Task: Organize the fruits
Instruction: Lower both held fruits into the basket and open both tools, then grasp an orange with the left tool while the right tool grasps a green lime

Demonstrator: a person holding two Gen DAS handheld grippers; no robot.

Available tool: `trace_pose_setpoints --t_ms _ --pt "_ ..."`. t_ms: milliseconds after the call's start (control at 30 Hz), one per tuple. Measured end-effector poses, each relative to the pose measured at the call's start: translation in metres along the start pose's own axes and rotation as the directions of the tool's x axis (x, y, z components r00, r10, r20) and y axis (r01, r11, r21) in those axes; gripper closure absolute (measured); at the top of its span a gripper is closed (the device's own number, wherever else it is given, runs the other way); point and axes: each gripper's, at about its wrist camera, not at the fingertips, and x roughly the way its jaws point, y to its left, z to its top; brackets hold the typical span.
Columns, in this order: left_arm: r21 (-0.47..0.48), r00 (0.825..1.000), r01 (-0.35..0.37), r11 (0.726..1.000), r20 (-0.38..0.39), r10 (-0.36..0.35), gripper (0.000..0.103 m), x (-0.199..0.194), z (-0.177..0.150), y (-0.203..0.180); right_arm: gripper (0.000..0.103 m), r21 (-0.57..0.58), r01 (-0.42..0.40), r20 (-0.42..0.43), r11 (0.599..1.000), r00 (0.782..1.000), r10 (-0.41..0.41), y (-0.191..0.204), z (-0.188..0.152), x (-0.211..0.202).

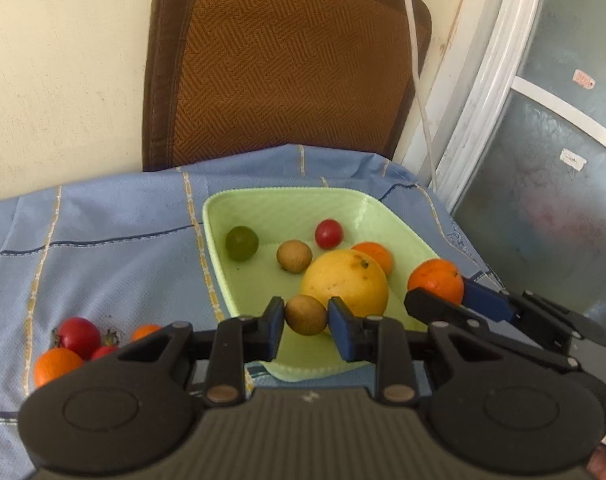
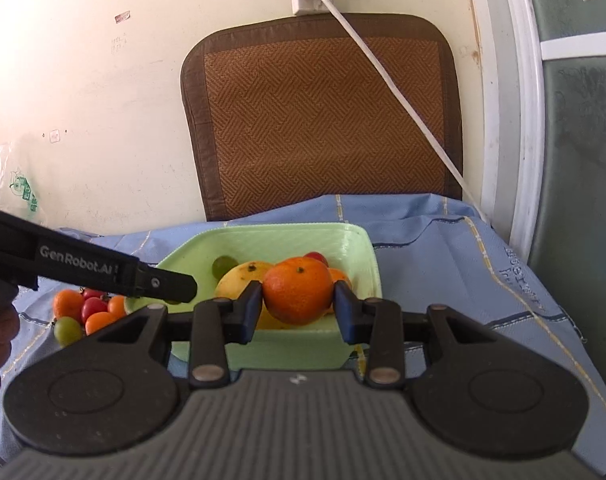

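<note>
A light green tray (image 1: 223, 216) (image 2: 367, 256) lies on the blue cloth and holds a large yellow fruit (image 1: 345, 284), a green grape (image 1: 241, 243), a brown longan (image 1: 294, 255), a cherry tomato (image 1: 329, 233) and a small orange (image 1: 375, 256). My left gripper (image 1: 306, 316) is shut on a second brown longan (image 1: 306, 314) above the tray's near edge. My right gripper (image 2: 297, 300) is shut on a mandarin orange (image 2: 297, 290), held over the tray's near side; the same mandarin (image 1: 436, 286) and gripper show at right in the left wrist view.
A pile of loose fruit (image 1: 75, 342) (image 2: 83, 312) lies on the cloth left of the tray: oranges, tomatoes and a green grape. A brown woven cushion (image 2: 323, 116) leans on the wall behind, a white cable (image 2: 387, 72) across it. A door frame (image 2: 523, 120) stands at right.
</note>
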Motion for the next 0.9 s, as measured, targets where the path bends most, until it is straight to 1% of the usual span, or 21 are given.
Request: trace_pose_setpoints --t_ms 67,133,300,367,433,500,533,567,633,667,700,800,833,900 --pt "0.018 1.000 -0.015 1.000 -0.007 0.015 0.077 0.001 -0.001 -0.003 0.061 0.001 0.001 0.003 1.000 1.000 -0.001 0.000 -0.001 0.000" --pt "0.027 1.000 -0.011 1.000 -0.004 0.011 0.075 -0.002 -0.002 -0.006 0.060 0.006 0.000 0.011 1.000 1.000 0.000 0.000 -0.002 -0.001" --pt "-0.010 0.999 0.011 1.000 0.030 -0.011 0.071 -0.025 0.000 0.004 0.058 0.018 0.007 0.027 1.000 1.000 -0.008 -0.002 -0.004 -0.003" --pt "-0.049 0.997 0.026 0.998 0.070 -0.022 0.071 -0.046 0.003 0.017 0.058 0.029 0.007 0.053 1.000 0.999 -0.008 -0.004 -0.005 -0.007" --pt "-0.091 0.992 0.018 0.996 0.123 -0.007 0.071 -0.070 0.002 0.037 0.058 0.040 0.005 0.083 0.999 0.997 -0.008 -0.005 -0.005 -0.013" --pt "-0.123 0.986 -0.010 0.992 0.161 0.030 0.071 -0.091 -0.002 0.059 0.058 0.041 -0.009 0.110 0.999 0.994 0.004 -0.004 -0.004 -0.017" --pt "-0.136 0.983 -0.037 0.990 0.173 0.061 0.072 -0.099 -0.007 0.070 0.062 0.038 -0.020 0.123 0.999 0.992 0.016 -0.002 -0.004 -0.019" --pt "-0.144 0.980 -0.065 0.987 0.176 0.091 0.072 -0.105 -0.011 0.081 0.064 0.033 -0.033 0.131 0.999 0.991 0.029 0.000 -0.003 -0.021" --pt "-0.175 0.978 -0.111 0.978 0.157 0.139 0.073 -0.111 -0.020 0.103 0.064 0.034 -0.071 0.135 0.997 0.989 0.066 0.005 -0.001 -0.025" --pt "-0.195 0.978 -0.125 0.973 0.139 0.153 0.073 -0.113 -0.025 0.113 0.064 0.033 -0.101 0.131 0.994 0.987 0.096 0.009 0.000 -0.028" --pt "-0.211 0.979 -0.133 0.968 0.123 0.161 0.073 -0.113 -0.031 0.121 0.064 0.028 -0.148 0.120 0.989 0.982 0.143 0.015 0.001 -0.030" --pt "-0.204 0.981 -0.147 0.968 0.097 0.170 0.073 -0.112 -0.043 0.130 0.064 0.002 -0.263 0.053 0.965 0.964 0.262 0.041 0.002 -0.031" --pt "-0.198 0.982 -0.148 0.969 0.088 0.167 0.073 -0.110 -0.046 0.132 0.064 -0.004 -0.293 0.021 0.956 0.956 0.293 0.050 0.001 -0.028" --pt "-0.206 0.988 -0.122 0.971 0.070 0.139 0.073 -0.103 -0.044 0.134 0.064 -0.035 -0.328 -0.050 0.944 0.944 0.326 0.072 -0.003 -0.018"
